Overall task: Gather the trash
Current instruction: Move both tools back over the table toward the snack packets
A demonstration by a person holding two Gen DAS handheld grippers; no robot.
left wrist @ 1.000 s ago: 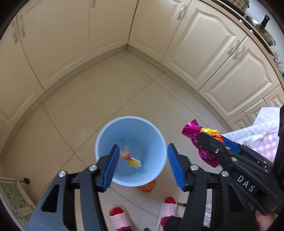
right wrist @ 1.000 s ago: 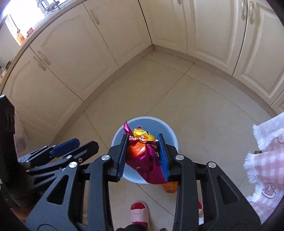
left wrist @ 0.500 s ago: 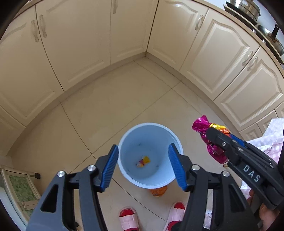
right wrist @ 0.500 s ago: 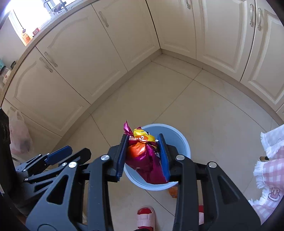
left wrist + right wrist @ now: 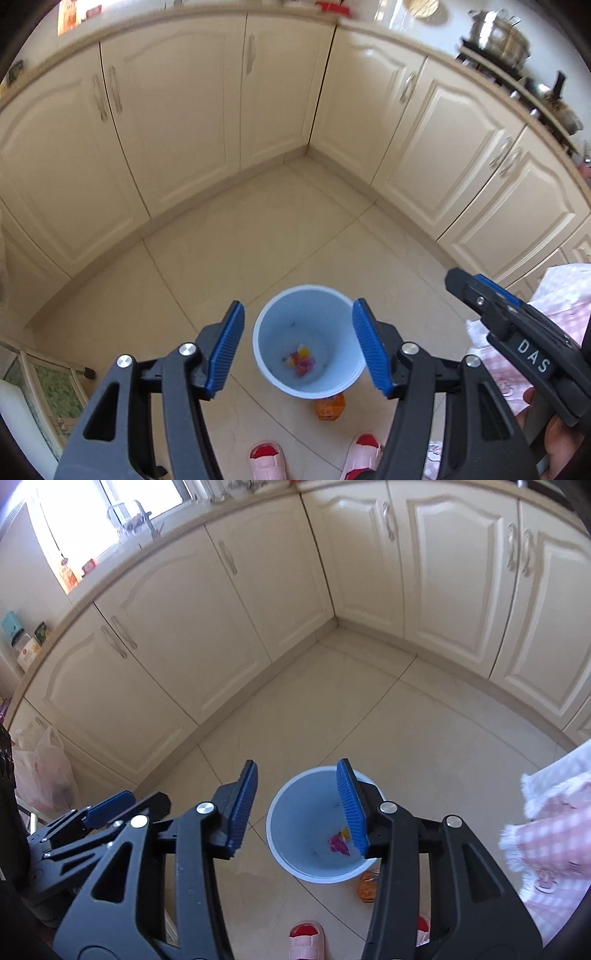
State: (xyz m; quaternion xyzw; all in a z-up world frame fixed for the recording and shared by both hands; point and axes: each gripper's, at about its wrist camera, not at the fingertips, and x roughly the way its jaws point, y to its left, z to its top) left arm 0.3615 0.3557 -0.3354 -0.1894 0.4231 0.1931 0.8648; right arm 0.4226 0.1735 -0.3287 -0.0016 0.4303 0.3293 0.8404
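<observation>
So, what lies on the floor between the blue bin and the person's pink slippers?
An orange wrapper lies there, against the blue bin, ahead of the pink slippers. Both wrist views show it.

one blue bin (image 5: 275, 321), two open claws, one orange packet (image 5: 330, 407) on the floor, two pink slippers (image 5: 266, 461).

A home kitchen. Cream cabinet doors (image 5: 177, 122) with metal handles meet at a corner above a tiled floor (image 5: 258, 236). Steel pots (image 5: 496, 31) sit on the counter, and a sunlit window (image 5: 110, 513) lies above it.
</observation>
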